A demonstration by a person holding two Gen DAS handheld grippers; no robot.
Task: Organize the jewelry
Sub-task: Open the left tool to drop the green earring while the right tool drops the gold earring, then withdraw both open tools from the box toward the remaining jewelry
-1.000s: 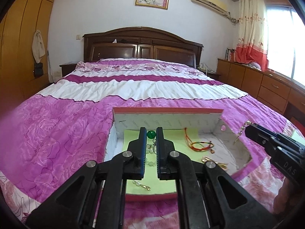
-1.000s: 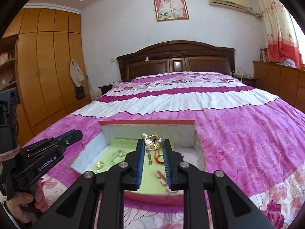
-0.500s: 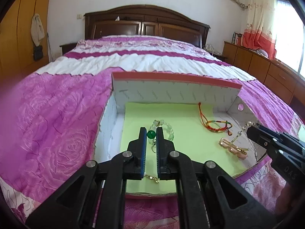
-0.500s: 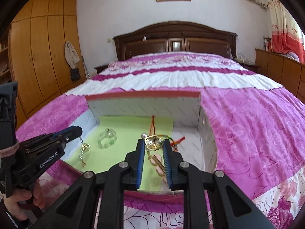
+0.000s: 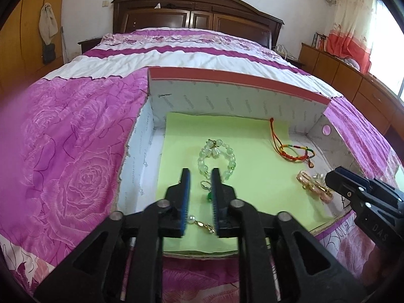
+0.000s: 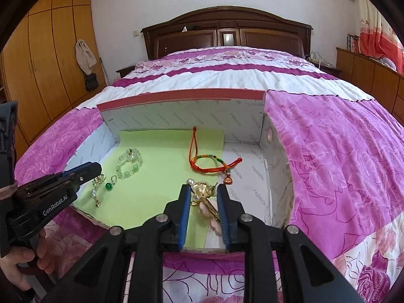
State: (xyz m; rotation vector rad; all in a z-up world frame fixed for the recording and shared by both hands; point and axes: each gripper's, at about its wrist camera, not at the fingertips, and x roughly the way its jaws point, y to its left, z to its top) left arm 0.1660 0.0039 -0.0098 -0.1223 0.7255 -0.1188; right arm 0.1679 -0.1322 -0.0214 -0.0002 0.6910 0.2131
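A white cardboard box (image 5: 240, 101) with a green paper liner (image 5: 242, 151) lies on the bed. In it are a pale bead bracelet (image 5: 217, 156), a red-orange cord bracelet (image 5: 290, 151) and pink-gold hair clips (image 5: 315, 186). My left gripper (image 5: 199, 176) is open low over the liner; a green-bead earring (image 6: 108, 185) lies on the liner between its fingers. A pearl-and-gold chain (image 5: 202, 223) lies beneath it. My right gripper (image 6: 202, 192) is shut on a gold brooch (image 6: 202, 189) just above the hair clips (image 6: 209, 207).
The box (image 6: 181, 116) sits on a pink and white rose-pattern bedspread (image 5: 75, 151). A dark wooden headboard (image 6: 227, 32) stands behind. Wooden wardrobes (image 6: 38, 63) are at left and a low wooden cabinet (image 5: 353, 88) at right.
Both grippers have come down into the box. My left gripper has opened and the green-bead earring now lies on the liner. The right gripper still grips the gold brooch.
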